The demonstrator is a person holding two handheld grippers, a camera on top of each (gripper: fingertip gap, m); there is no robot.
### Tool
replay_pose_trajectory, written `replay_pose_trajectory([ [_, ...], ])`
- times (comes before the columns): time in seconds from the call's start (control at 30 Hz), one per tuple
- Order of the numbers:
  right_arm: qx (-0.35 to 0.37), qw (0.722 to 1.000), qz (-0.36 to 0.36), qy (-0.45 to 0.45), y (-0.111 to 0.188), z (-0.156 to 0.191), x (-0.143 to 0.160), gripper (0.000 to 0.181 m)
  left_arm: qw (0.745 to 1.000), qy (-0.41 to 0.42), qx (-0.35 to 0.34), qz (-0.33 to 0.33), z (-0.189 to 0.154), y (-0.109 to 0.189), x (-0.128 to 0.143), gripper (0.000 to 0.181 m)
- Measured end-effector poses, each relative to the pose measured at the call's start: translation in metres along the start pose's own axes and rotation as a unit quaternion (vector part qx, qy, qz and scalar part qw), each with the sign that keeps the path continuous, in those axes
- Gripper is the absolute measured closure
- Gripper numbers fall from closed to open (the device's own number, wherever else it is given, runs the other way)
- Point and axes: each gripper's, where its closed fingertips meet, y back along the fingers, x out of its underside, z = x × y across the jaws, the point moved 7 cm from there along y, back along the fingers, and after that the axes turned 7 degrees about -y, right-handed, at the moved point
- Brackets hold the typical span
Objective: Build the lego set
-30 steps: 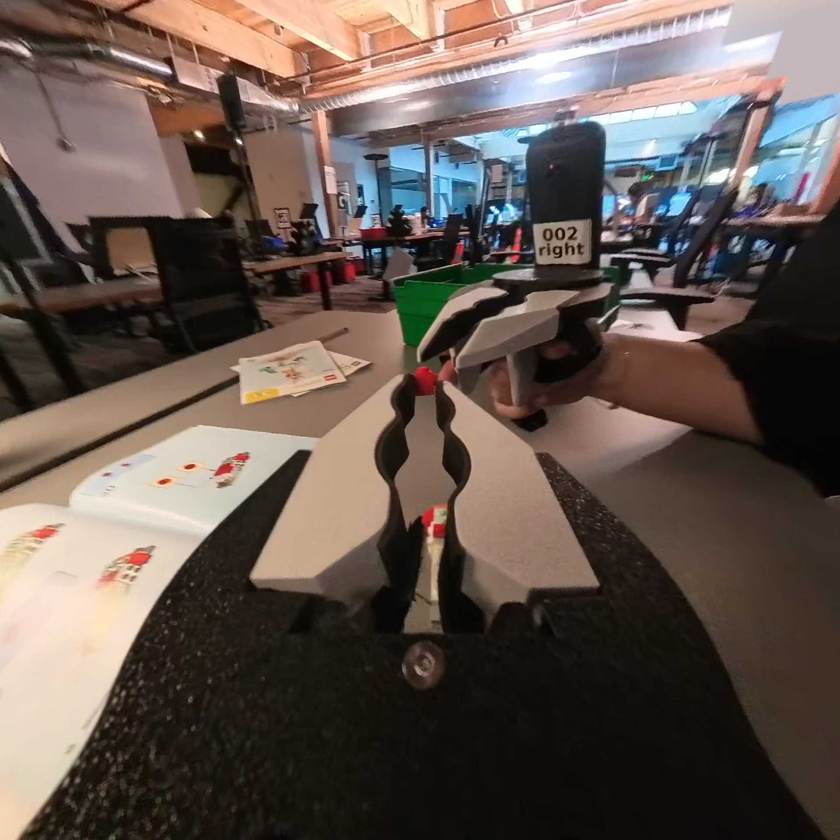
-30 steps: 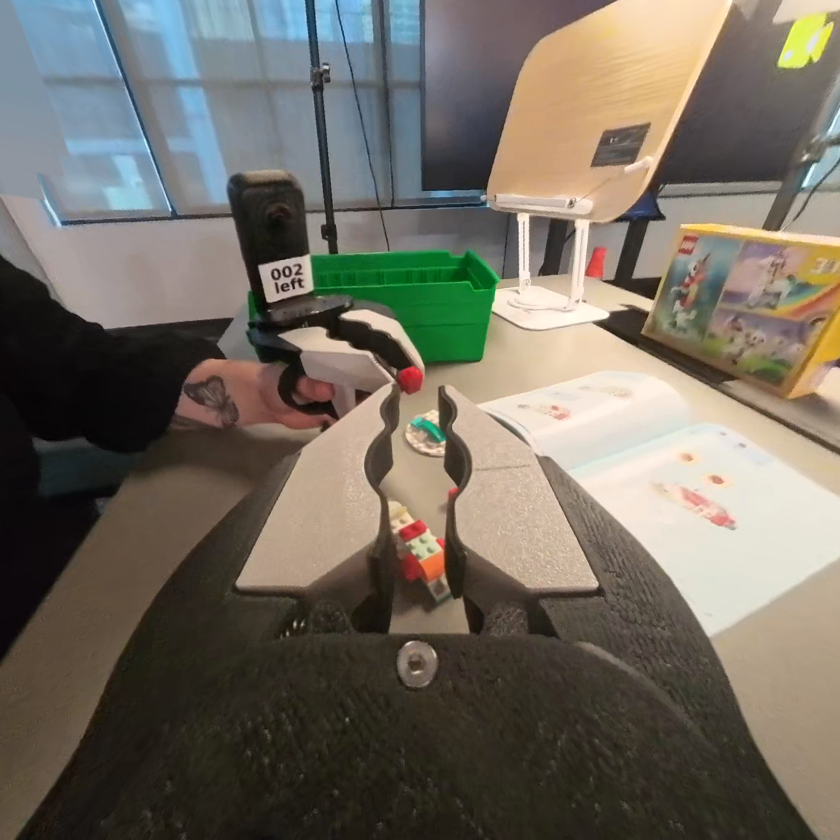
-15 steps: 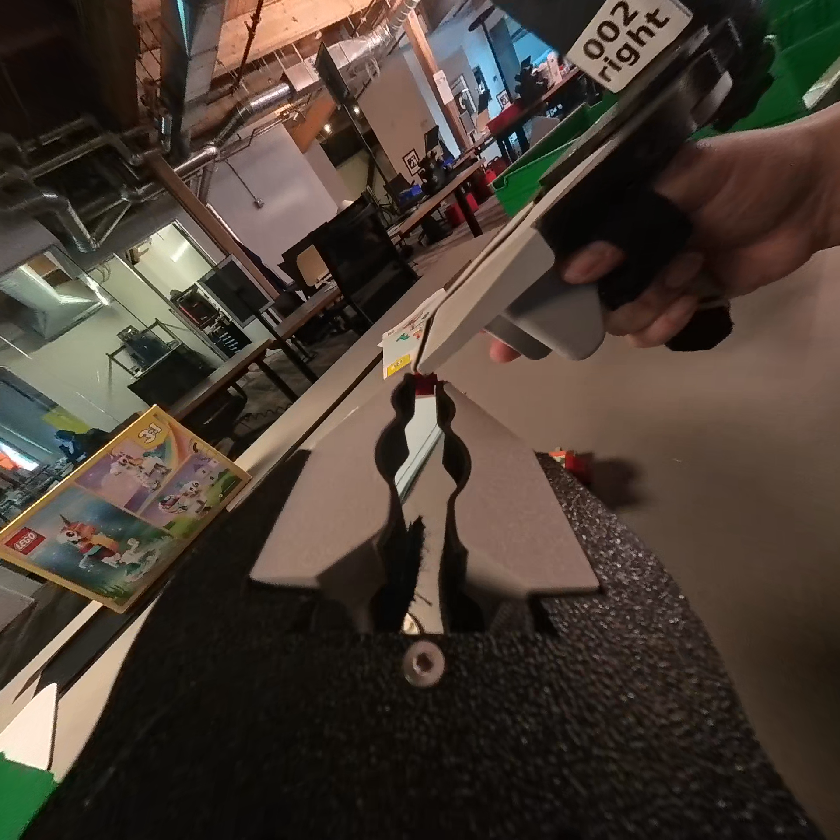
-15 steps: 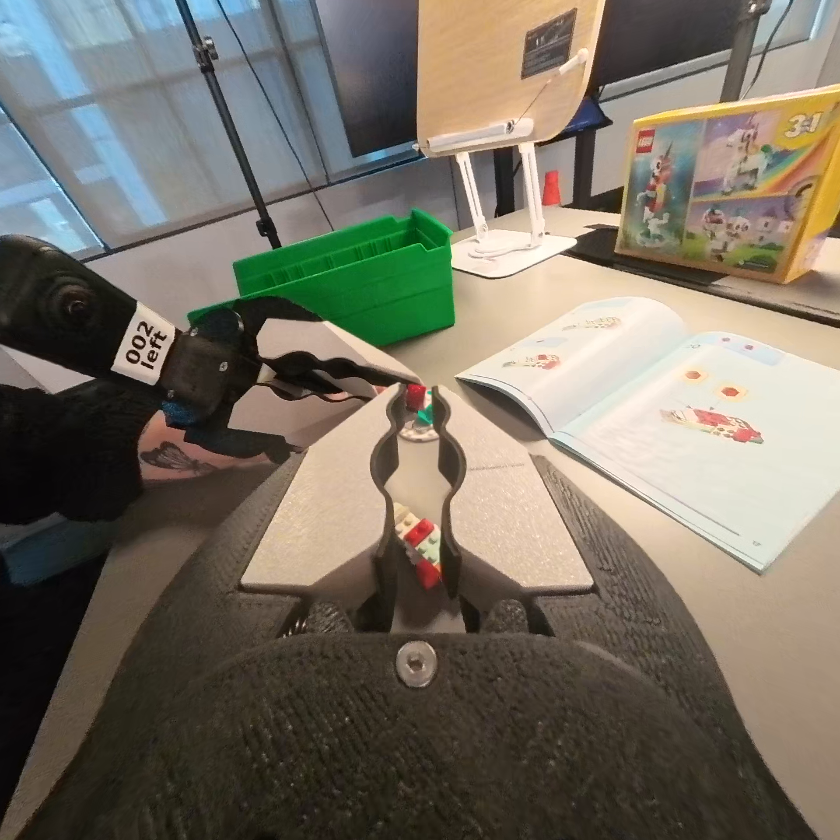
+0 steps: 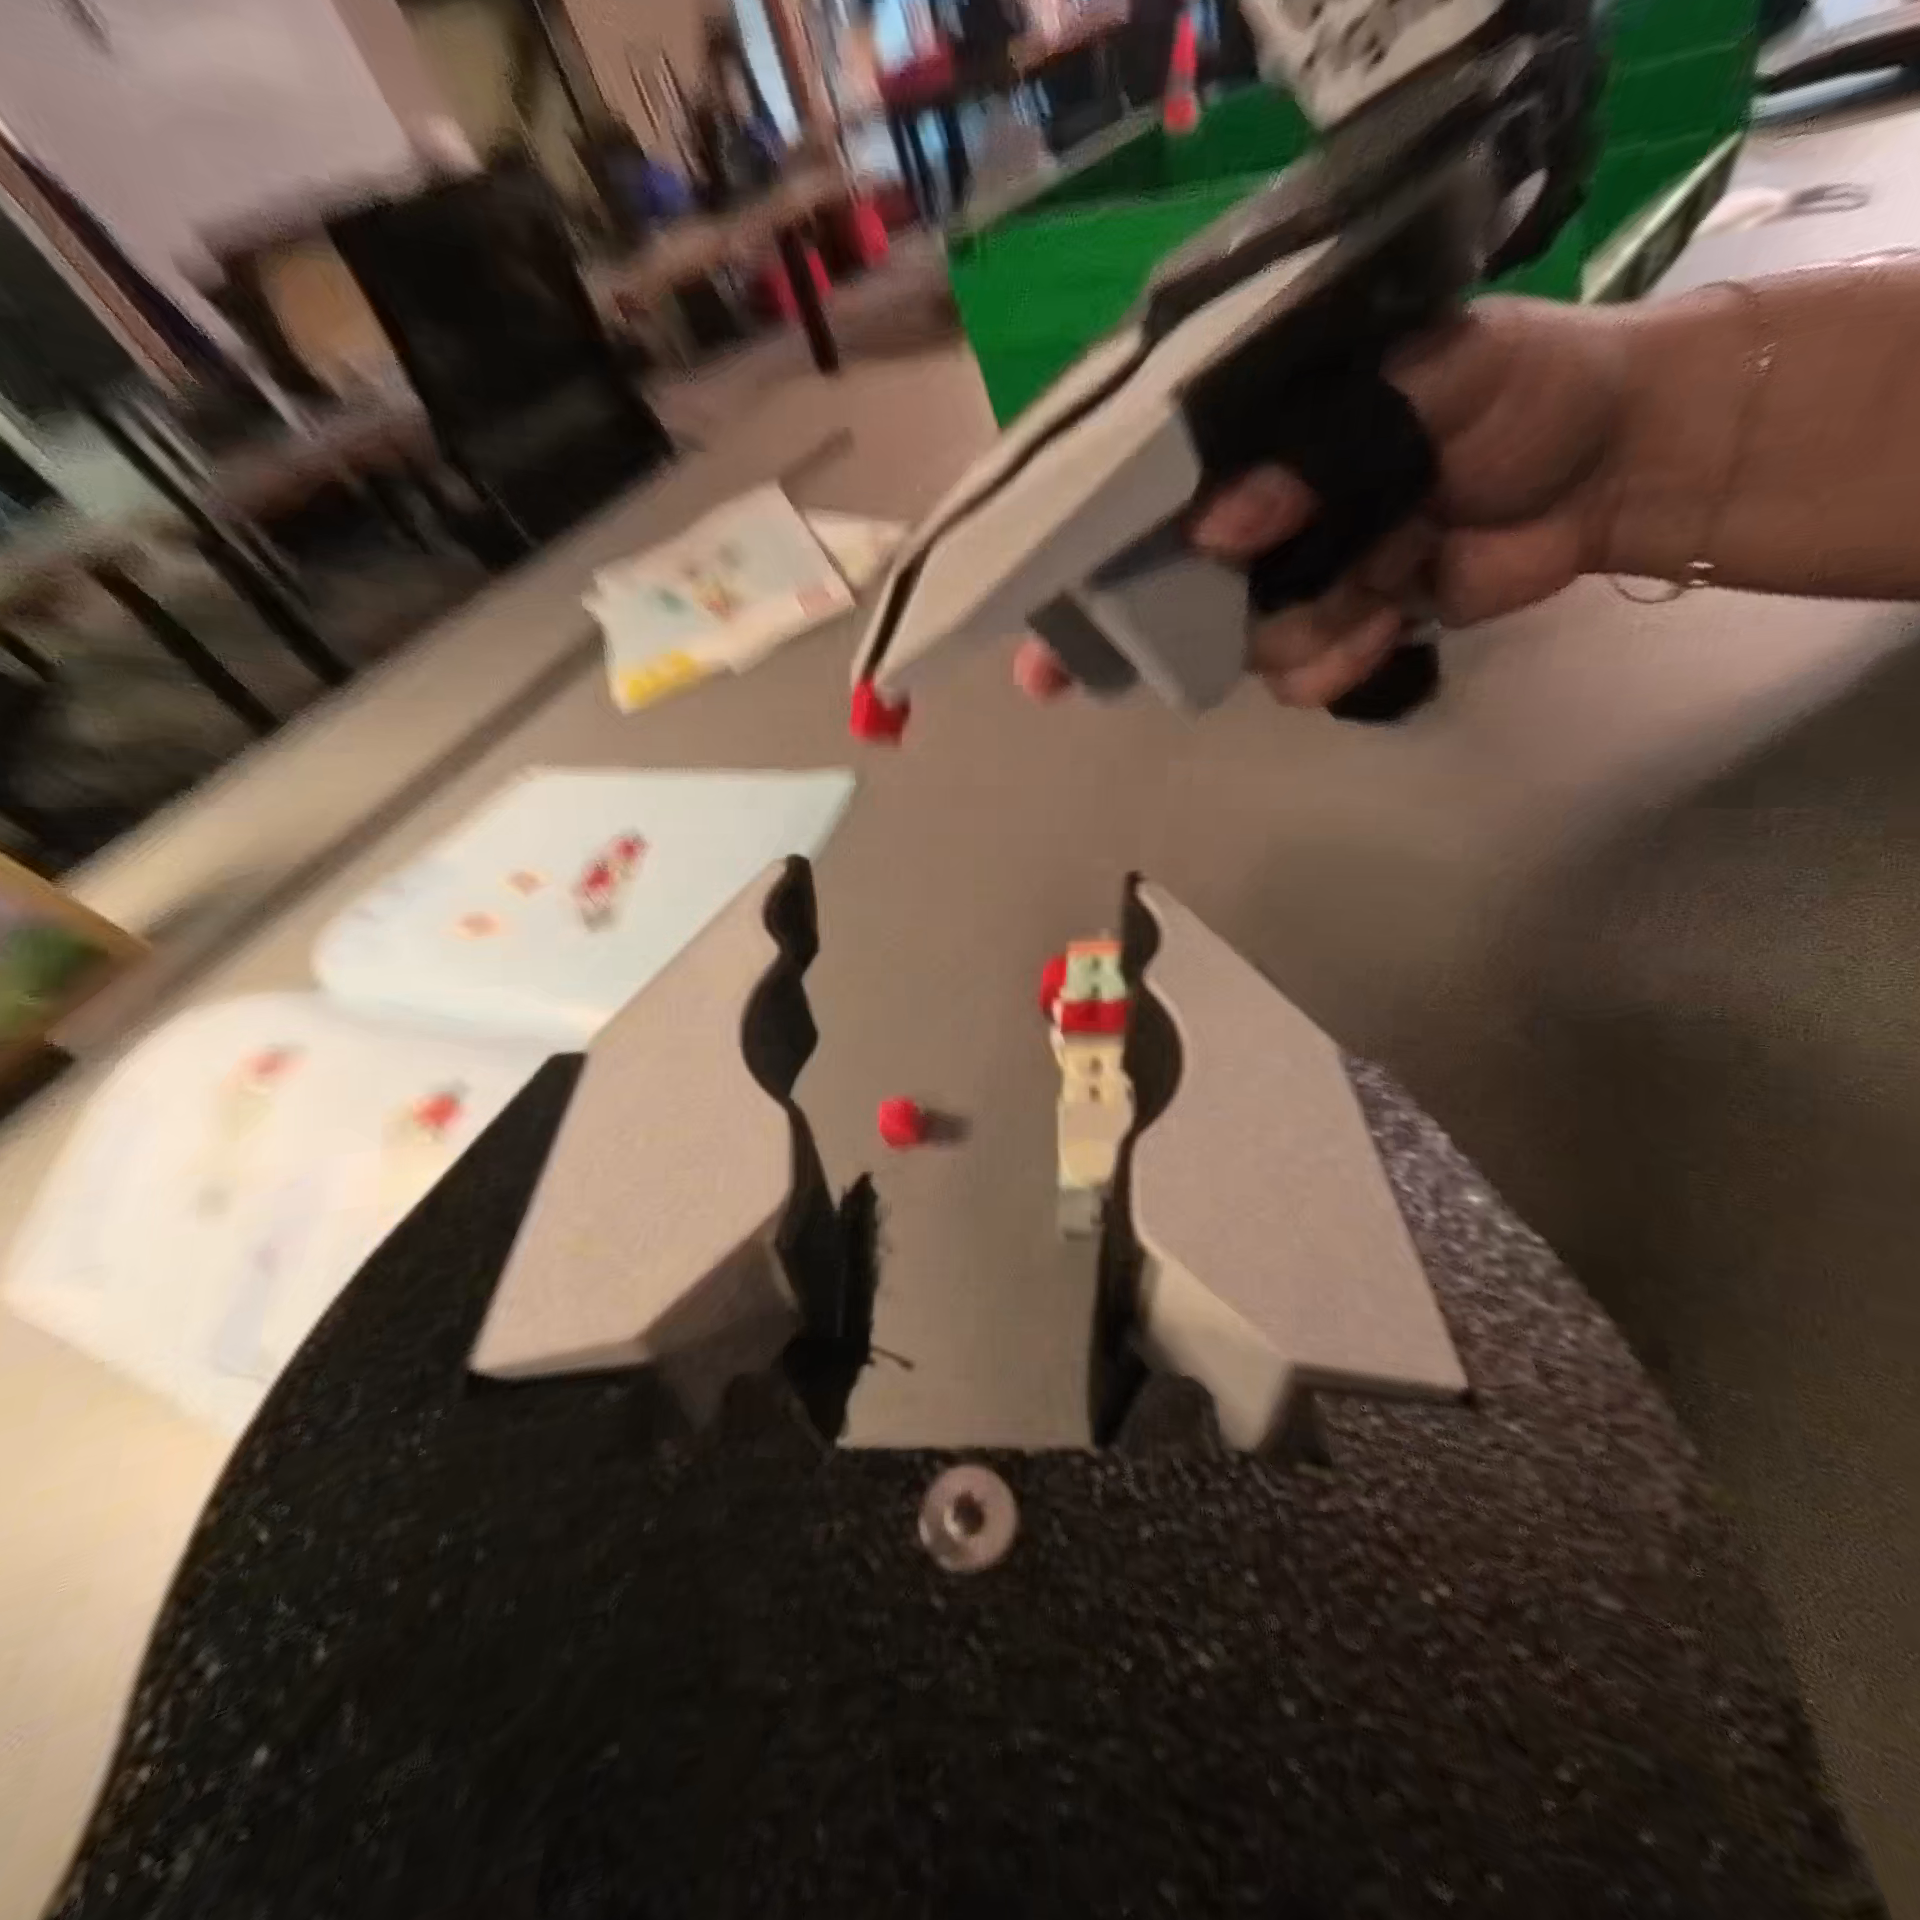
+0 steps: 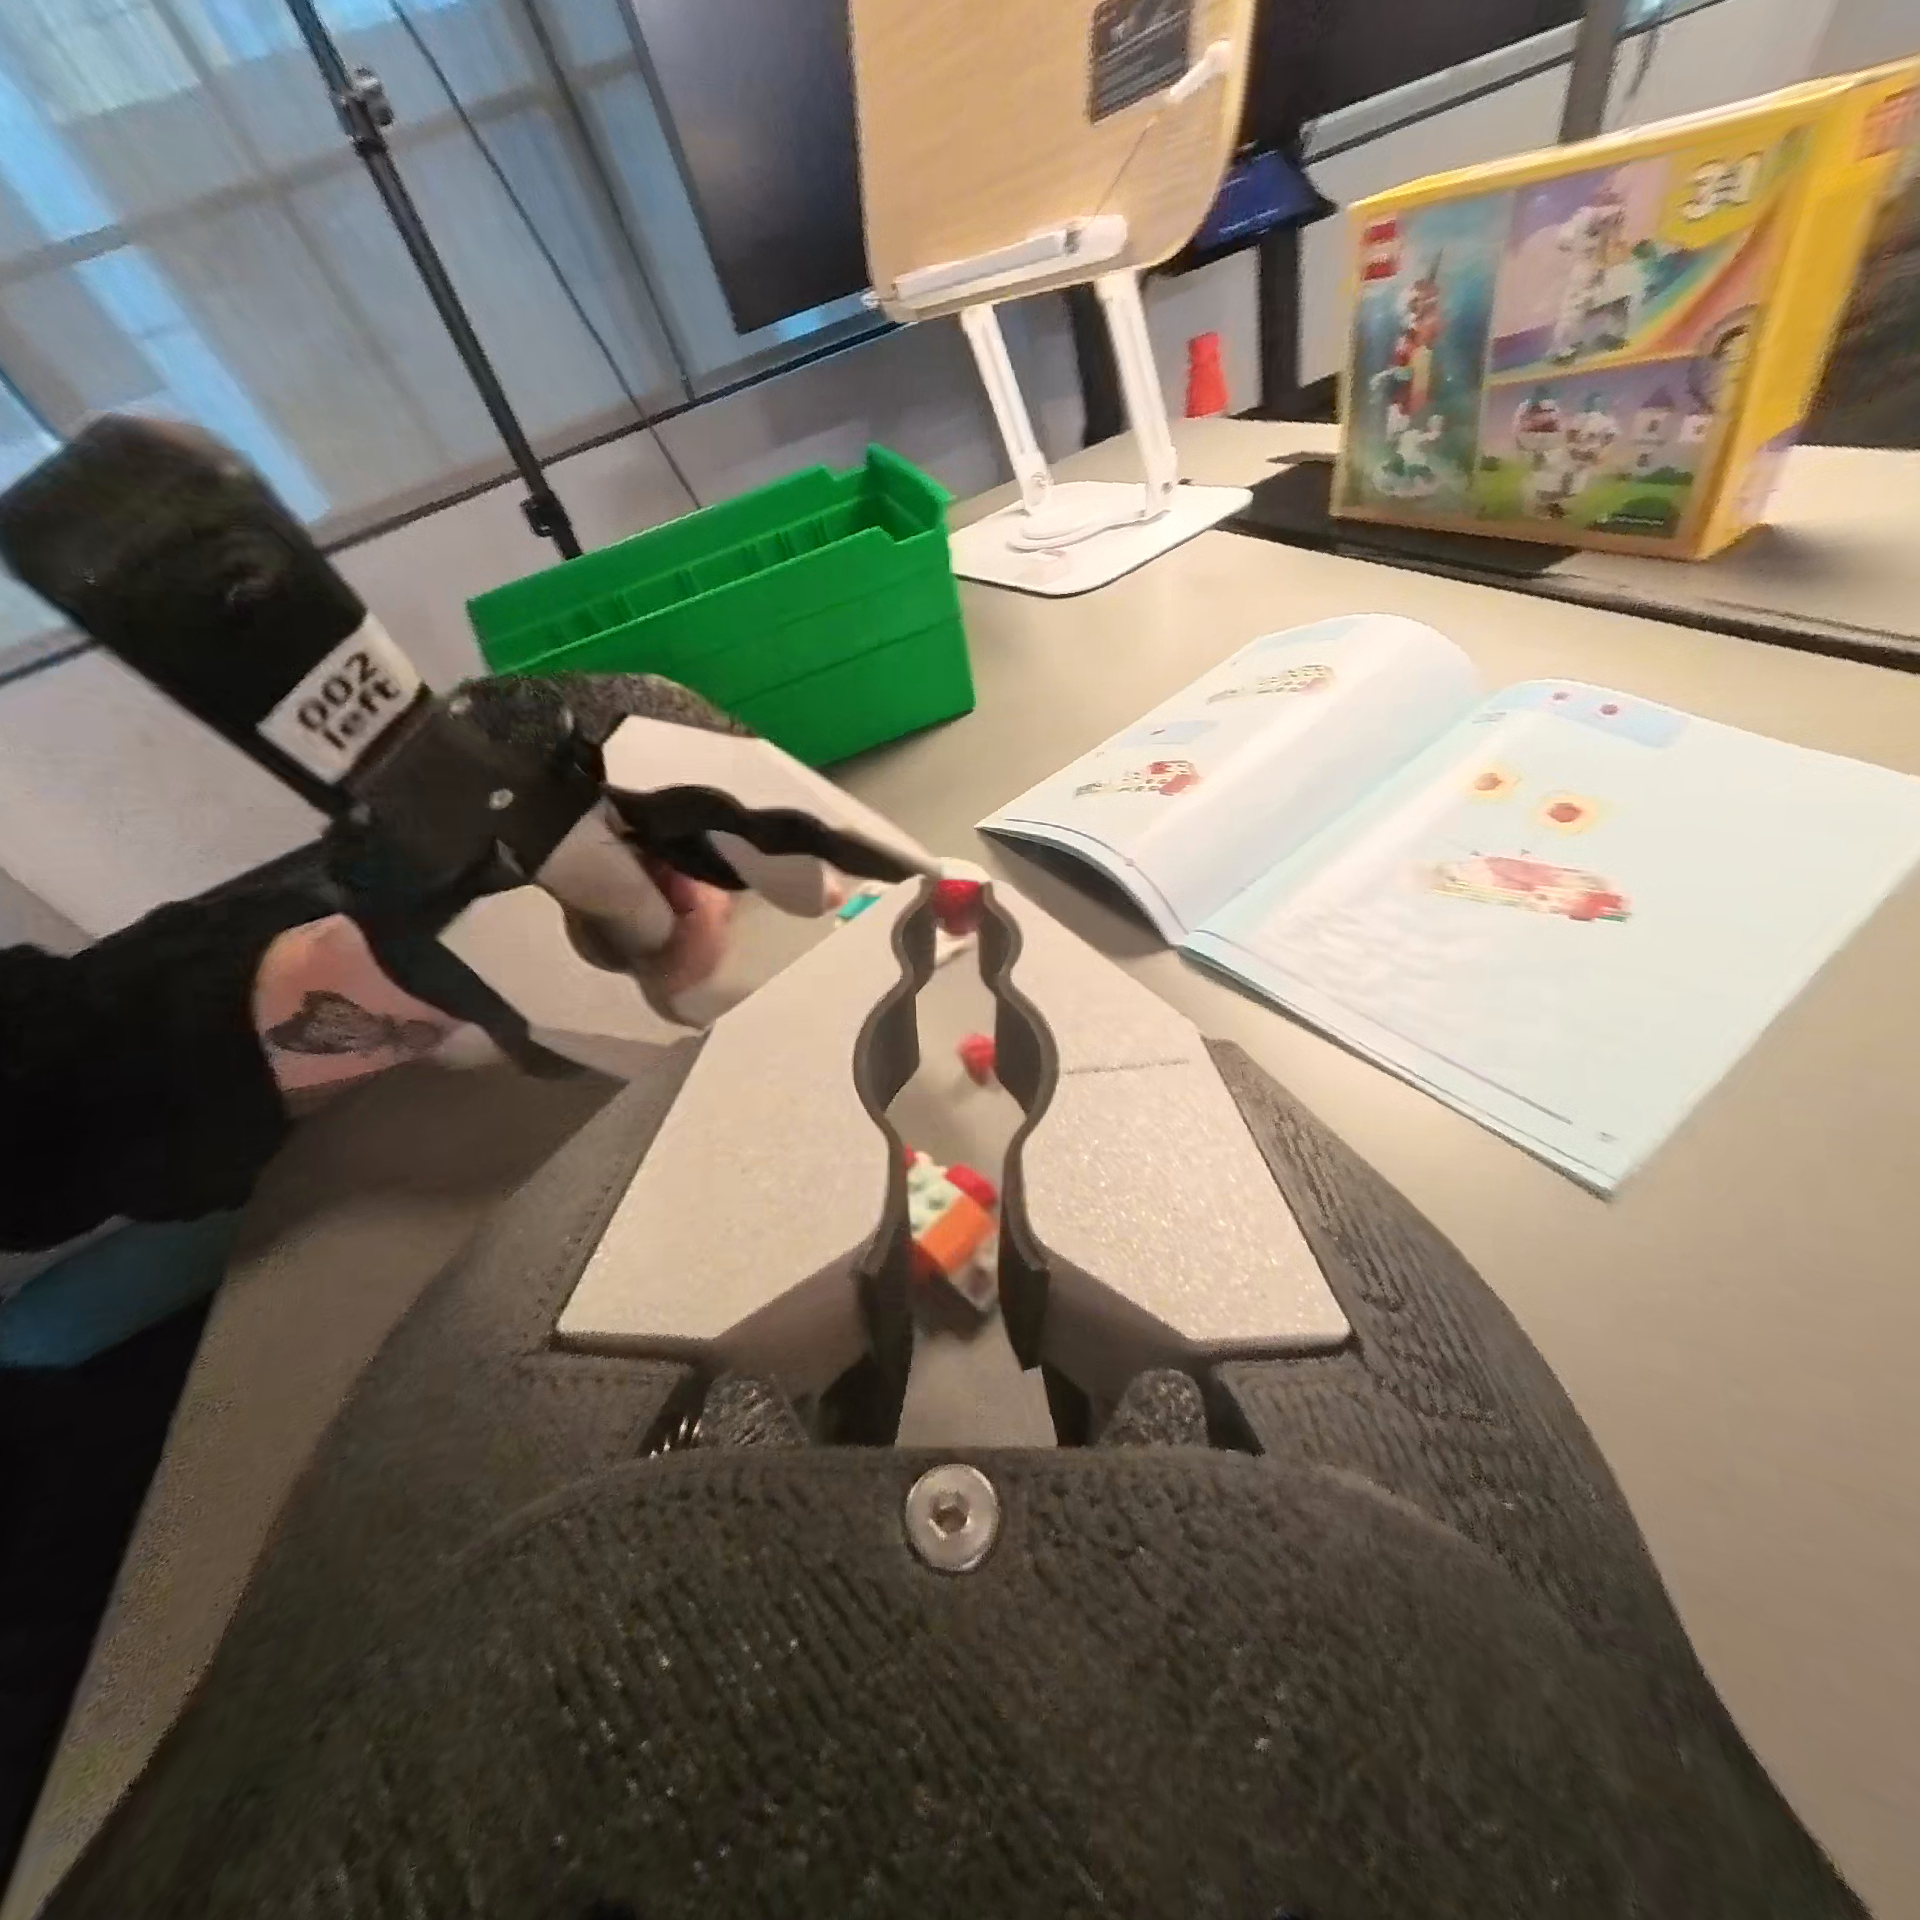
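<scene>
Right wrist view: red brick pinched at right tool tips.

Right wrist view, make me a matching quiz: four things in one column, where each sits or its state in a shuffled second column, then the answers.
Things:
1. small red brick
2. green bin
3. instruction booklet
4. left gripper

Places or states:
A. lying open on the table
B. open, holding nothing
C. pinched at the right gripper tips
D. standing behind the left gripper, by the white stand

Pairs: 1-C, 2-D, 3-A, 4-B
</scene>
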Motion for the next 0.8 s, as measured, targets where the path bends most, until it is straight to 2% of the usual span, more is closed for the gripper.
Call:
replay_pose_trajectory([
  [0.03,0.013,1.000,-0.004,0.003,0.004,-0.005,-0.002,0.175,0.998,0.038,0.037,0.026,0.002,0.001,0.004,0.120],
  [0.1,0.035,0.999,-0.010,0.005,0.012,-0.016,-0.005,0.175,0.993,0.074,0.082,0.052,0.004,0.007,0.010,0.123],
  [0.27,0.064,0.997,-0.028,-0.013,0.029,-0.036,-0.011,0.175,0.979,0.090,0.141,0.118,-0.004,0.012,0.023,0.128],
  [0.4,0.081,0.996,-0.032,-0.015,0.037,-0.045,-0.013,0.176,0.961,0.102,0.185,0.177,-0.018,0.011,0.034,0.119],
  [0.67,0.094,0.995,-0.030,-0.012,0.042,-0.052,-0.013,0.175,0.946,0.101,0.246,0.186,-0.044,0.011,0.022,0.120],
  [0.8,0.091,0.995,-0.027,-0.010,0.042,-0.052,-0.012,0.175,0.935,0.098,0.307,0.146,-0.067,0.004,0.008,0.120],
])
